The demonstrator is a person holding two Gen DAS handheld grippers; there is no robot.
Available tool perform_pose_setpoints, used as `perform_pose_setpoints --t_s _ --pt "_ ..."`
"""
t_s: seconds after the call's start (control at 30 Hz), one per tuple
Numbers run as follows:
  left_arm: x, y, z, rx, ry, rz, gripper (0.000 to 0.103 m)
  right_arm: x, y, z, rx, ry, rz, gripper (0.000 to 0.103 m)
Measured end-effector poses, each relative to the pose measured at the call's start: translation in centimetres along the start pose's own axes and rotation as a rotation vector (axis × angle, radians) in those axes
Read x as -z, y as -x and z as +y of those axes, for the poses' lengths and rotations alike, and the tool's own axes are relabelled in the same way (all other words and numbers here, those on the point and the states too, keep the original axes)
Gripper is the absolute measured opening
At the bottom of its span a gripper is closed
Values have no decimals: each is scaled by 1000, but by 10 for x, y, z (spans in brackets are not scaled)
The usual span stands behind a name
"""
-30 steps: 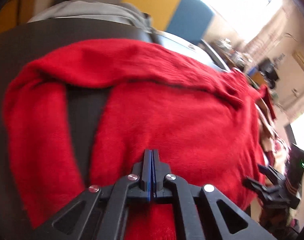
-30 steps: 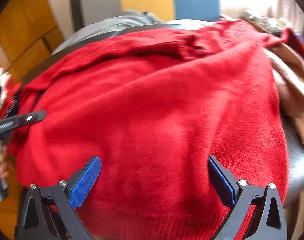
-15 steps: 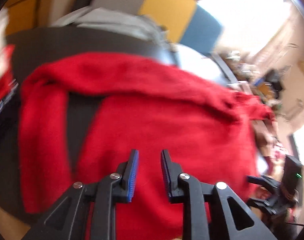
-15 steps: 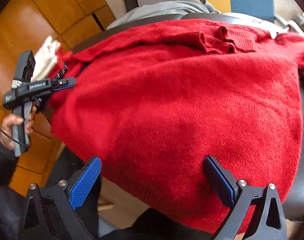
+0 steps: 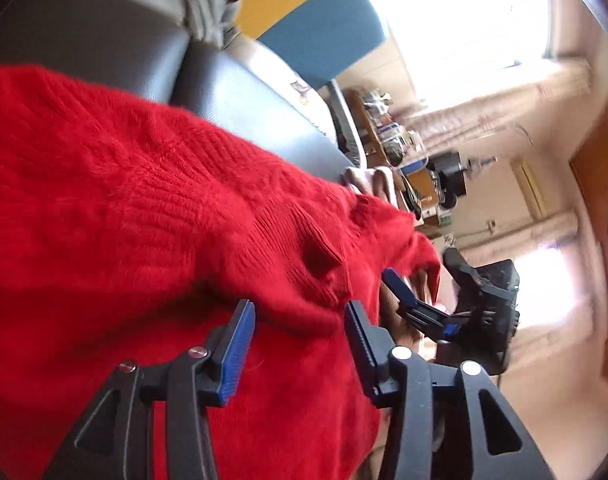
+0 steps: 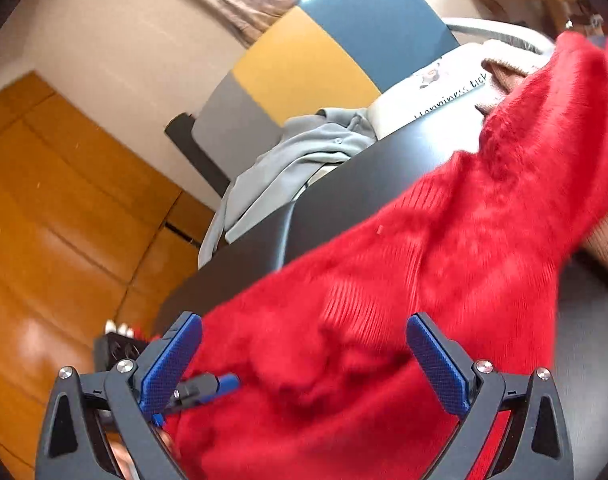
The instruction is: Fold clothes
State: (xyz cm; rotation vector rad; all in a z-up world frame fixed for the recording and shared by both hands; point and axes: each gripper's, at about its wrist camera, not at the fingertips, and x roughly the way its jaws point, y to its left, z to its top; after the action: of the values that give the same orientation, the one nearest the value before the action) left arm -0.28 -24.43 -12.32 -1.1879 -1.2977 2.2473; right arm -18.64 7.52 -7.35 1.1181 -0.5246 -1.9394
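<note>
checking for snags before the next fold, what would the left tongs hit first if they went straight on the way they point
Most likely the red sweater: a bunched fold of it sits right ahead of the open left tongs. Depth is unclear.

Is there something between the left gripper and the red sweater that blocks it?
Nothing visible does. The left gripper is open, and the red sweater lies directly before its fingers, a raised fold sitting in the gap. The right gripper is also open over the same sweater.
</note>
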Motion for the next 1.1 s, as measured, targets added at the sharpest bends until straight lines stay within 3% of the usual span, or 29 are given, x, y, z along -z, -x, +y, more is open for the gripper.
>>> perform_pose_setpoints --t_s 0.03,0.1,0.27,0.33,0.37,0.4,0.47,0.57,0.63,0.67,0.73,0.8,0.9,1.03,1.07,1.1 --pt "-2 -5 1 -1 10 -1 48 -8 -12 -2 14 -3 6 100" --pt "-6 -15 3 -3 30 -2 50 -14 -29 -11 39 -12 35 82" --pt "-12 -30 7 2 70 -16 46 -8 -62 -29 90 -5 134 55" --pt "-13 -27 12 -13 89 -40 31 -1 -66 -28 111 23 156 45" --pt "-15 -29 14 -29 95 -48 13 2 -66 -26 113 31 159 39" --pt "-17 -31 16 -43 100 -56 5 4 -66 -25 116 39 164 28" --pt "-20 -30 19 -45 105 -85 1 6 -62 -26 125 47 184 15" --pt "-28 -20 21 -32 91 -134 0 6 -52 -26 128 71 202 13" --pt "-33 -17 25 -3 115 -117 0 5 -51 -24 123 84 210 12" --pt "-34 -16 28 18 138 -99 2 5 -52 -24 124 88 222 12" --pt "-28 -10 33 58 171 -90 17 3 -51 -29 137 73 228 19" --pt "-16 -8 34 52 172 -94 28 1 -46 -36 110 37 222 46" --pt "0 -6 34 43 175 -97 32 3 -38 -43 46 -10 194 68" --pt "-5 -19 32 32 185 -85 35 9 -42 -35 54 60 205 68" --pt "-7 -23 31 29 189 -83 36 9 -45 -29 87 97 209 63" --pt "-10 -27 31 26 192 -81 36 9 -48 -23 119 134 212 44"
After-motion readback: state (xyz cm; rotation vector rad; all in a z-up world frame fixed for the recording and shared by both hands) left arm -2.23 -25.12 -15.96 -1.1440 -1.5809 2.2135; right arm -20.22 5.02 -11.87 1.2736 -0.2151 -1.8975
